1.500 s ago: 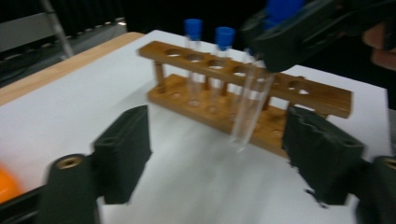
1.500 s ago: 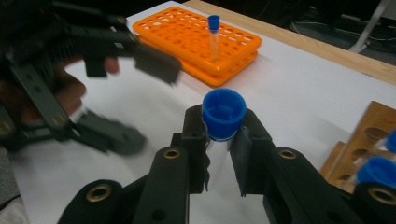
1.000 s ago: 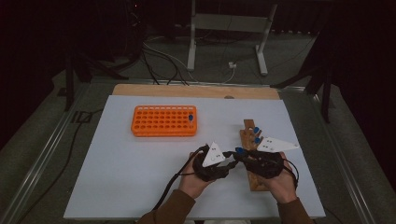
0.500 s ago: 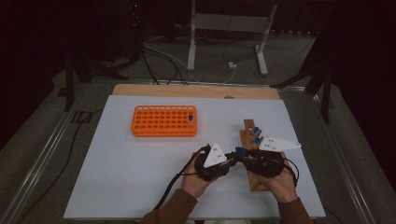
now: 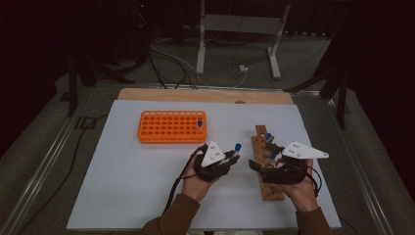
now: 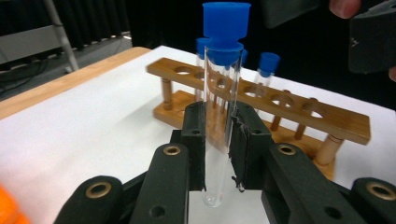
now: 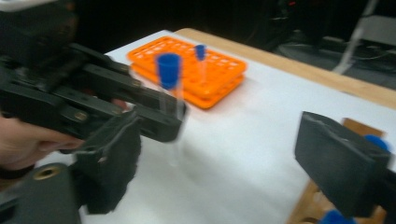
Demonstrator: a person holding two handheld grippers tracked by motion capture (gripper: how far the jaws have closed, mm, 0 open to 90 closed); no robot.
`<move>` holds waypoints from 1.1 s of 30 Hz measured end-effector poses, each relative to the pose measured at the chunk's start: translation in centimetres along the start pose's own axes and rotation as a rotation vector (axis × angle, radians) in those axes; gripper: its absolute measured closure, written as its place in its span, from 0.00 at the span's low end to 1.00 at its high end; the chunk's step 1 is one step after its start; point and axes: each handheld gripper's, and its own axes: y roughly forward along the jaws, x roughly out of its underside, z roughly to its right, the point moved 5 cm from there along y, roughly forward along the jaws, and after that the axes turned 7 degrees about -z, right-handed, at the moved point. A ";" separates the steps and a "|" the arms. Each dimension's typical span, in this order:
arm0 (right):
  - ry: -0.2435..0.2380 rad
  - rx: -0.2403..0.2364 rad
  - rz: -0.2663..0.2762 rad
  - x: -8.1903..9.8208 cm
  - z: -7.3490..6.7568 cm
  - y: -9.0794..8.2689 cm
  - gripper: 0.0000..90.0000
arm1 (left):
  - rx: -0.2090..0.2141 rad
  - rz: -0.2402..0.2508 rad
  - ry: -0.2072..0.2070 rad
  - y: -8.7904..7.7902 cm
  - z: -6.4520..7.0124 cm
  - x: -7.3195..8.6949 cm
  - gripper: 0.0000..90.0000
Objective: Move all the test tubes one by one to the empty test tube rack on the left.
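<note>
Clear glass test tube [image 6: 222, 116] with blue cap, upright, clamped between the pads of the left gripper [image 6: 218, 144], held above the white table [image 5: 122, 191] between the two racks. Right gripper [image 7: 215, 163] jaws have just been opening, nothing between them, wide apart just beside the wooden rack [image 5: 266, 166]. Wooden rack [image 6: 261, 100] holds several blue-capped tubes [image 6: 268, 70] at one end, other holes vacant. Orange rack [image 5: 172, 127] farther off holds one blue-capped tube [image 5: 199, 124] near its right edge.
</note>
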 end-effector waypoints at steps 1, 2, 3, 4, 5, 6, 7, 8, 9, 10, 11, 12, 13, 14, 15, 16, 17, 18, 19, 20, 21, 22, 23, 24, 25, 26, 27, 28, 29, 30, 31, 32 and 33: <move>0.005 0.002 0.006 0.0 0.2 -0.1 0.08 | -0.006 0.004 -0.006 -0.2 -0.3 0.0 0.87; 0.007 0.010 0.008 0.0 0.3 -0.1 0.05 | -0.012 0.007 -0.011 -0.4 -0.5 0.0 0.87; 0.005 0.023 0.008 0.0 0.4 -0.2 0.03 | -0.017 0.007 -0.013 -0.5 -0.8 -0.1 0.87; 0.006 0.038 0.006 0.0 0.6 -0.3 0.02 | -0.024 0.008 -0.016 -0.7 -1.0 -0.1 0.87; 0.010 0.046 0.008 0.1 0.8 -0.3 0.01 | -0.031 0.006 -0.017 -0.8 -1.3 -0.1 0.87; 0.015 0.051 0.010 0.1 1.0 -0.4 0.00 | -0.036 0.008 -0.022 -1.0 -1.6 -0.1 0.87; 0.022 0.061 0.012 0.1 1.2 -0.5 0.00 | -0.042 0.009 -0.027 -1.2 -1.9 -0.1 0.87; 0.026 0.078 0.013 0.2 1.4 -0.6 0.00 | -0.048 0.014 -0.032 -1.4 -2.2 -0.1 0.87; 0.025 0.088 0.012 0.2 1.5 -0.6 0.00 | -0.056 0.017 -0.037 -1.6 -2.5 -0.1 0.87; 0.028 0.091 0.015 0.3 1.6 -0.7 0.00 | -0.064 0.022 -0.045 -1.8 -2.8 -0.1 0.87; 0.033 0.096 0.018 0.3 1.7 -0.8 0.00 | -0.073 0.026 -0.052 -2.0 -3.1 -0.2 0.87; 0.033 0.095 0.017 0.3 1.8 -0.8 0.00 | -0.083 0.027 -0.057 -2.2 -3.5 -0.2 0.87; 0.035 0.098 0.017 0.3 1.9 -0.8 0.00 | -0.093 0.030 -0.061 -2.4 -3.9 -0.2 0.87; 0.036 0.101 0.019 0.3 1.9 -0.9 0.00 | -0.102 0.033 -0.065 -2.7 -4.3 -0.2 0.87; 0.035 0.100 0.022 0.4 2.0 -0.9 0.00 | -0.115 0.041 -0.071 -2.9 -4.7 -0.3 0.87; 0.038 0.099 0.022 0.4 2.0 -1.0 0.00 | -0.129 0.046 -0.078 -3.2 -5.1 -0.2 0.87; 0.039 0.101 0.024 0.4 2.1 -1.0 0.00 | -0.143 0.052 -0.087 -3.4 -5.6 -0.2 0.87; 0.040 0.097 0.024 0.4 2.2 -1.1 0.00 | -0.153 0.060 -0.099 -3.6 -6.0 -0.2 0.87; 0.044 0.095 0.024 0.4 2.3 -1.1 0.00 | -0.167 0.064 -0.105 -3.8 -6.5 -0.1 0.87; 0.047 0.095 0.023 0.5 2.4 -1.2 0.00 | -0.181 0.069 -0.112 -4.0 -6.9 -0.1 0.87; 0.050 0.096 0.023 0.5 2.5 -1.2 0.00 | -0.194 0.071 -0.118 -4.1 -7.3 0.0 0.87; 0.054 0.094 0.023 0.6 2.6 -1.3 0.00 | -0.205 0.073 -0.122 -4.3 -7.7 0.1 0.87; 0.055 0.093 0.025 0.6 2.7 -1.4 0.00 | -0.215 0.077 -0.129 -4.3 -8.1 0.1 0.87; 0.059 0.096 0.026 0.7 2.8 -1.4 0.00 | -0.226 0.079 -0.134 -4.4 -8.4 0.2 0.87; 0.063 0.097 0.027 0.7 2.9 -1.5 0.00 | -0.238 0.079 -0.138 -4.4 -8.7 0.3 0.87; 0.063 0.097 0.029 0.7 3.0 -1.6 0.00 | -0.247 0.080 -0.145 -4.4 -9.0 0.4 0.87; 0.064 0.099 0.031 0.7 3.1 -1.6 0.00 | -0.257 0.080 -0.150 -4.4 -9.3 0.5 0.87; 0.068 0.098 0.032 0.7 3.2 -1.7 0.00 | -0.266 0.080 -0.155 -4.3 -9.5 0.6 0.87; 0.068 0.099 0.033 0.8 3.3 -1.8 0.00 | -0.275 0.082 -0.159 -4.3 -9.8 0.7 0.87; 0.070 0.099 0.034 0.8 3.3 -1.8 0.00 | -0.284 0.083 -0.162 -4.2 -10.0 0.7 0.87; 0.073 0.102 0.034 0.8 3.4 -1.9 0.00 | -0.289 0.084 -0.168 -4.2 -10.2 0.8 0.87; 0.074 0.101 0.036 0.8 3.5 -2.0 0.00 | -0.296 0.083 -0.171 -4.2 -10.4 0.8 0.87; 0.076 0.101 0.040 0.8 3.5 -2.0 0.00 | -0.309 0.080 -0.169 -4.1 -10.6 0.9 0.87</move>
